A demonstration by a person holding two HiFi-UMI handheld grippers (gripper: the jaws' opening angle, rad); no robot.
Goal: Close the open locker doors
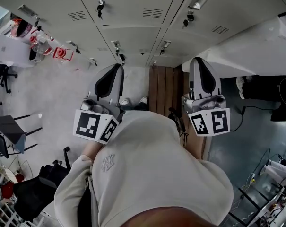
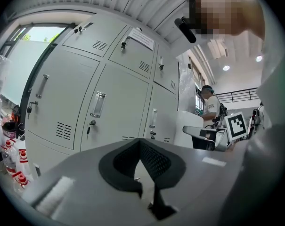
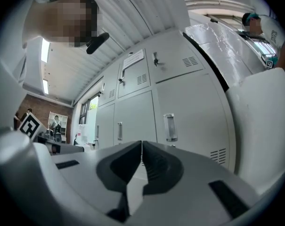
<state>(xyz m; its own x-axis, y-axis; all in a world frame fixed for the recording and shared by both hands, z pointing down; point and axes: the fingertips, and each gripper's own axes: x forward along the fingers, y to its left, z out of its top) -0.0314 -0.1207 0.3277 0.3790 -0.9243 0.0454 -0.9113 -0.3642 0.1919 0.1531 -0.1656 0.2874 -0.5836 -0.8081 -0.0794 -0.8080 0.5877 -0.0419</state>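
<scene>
While every locker door [image 1: 133,37] that showed in the three views lay flush with the bank, with its handle upright and a key [image 1: 100,6] hanging at several locks, no door could be picked out as standing ajar, so the step in hand looked like a search, or else the work was done; which of the two, I could not tell. The doors filled the wall straight ahead of the person, from the bank's left end to its right. Both tools were held back near the chest, well apart from the doors. The left gripper [image 2: 141,145] had its jaws pressed together with nothing between them, and the right gripper [image 3: 142,145] stood likewise, pads meeting on empty air. By the bank's left end stood some bottles [image 1: 41,44], and by its right end a white wrapped block [image 1: 247,48]. Any next move would probably call for first finding a door off its frame, then pushing its free edge home with a closed tool.
</scene>
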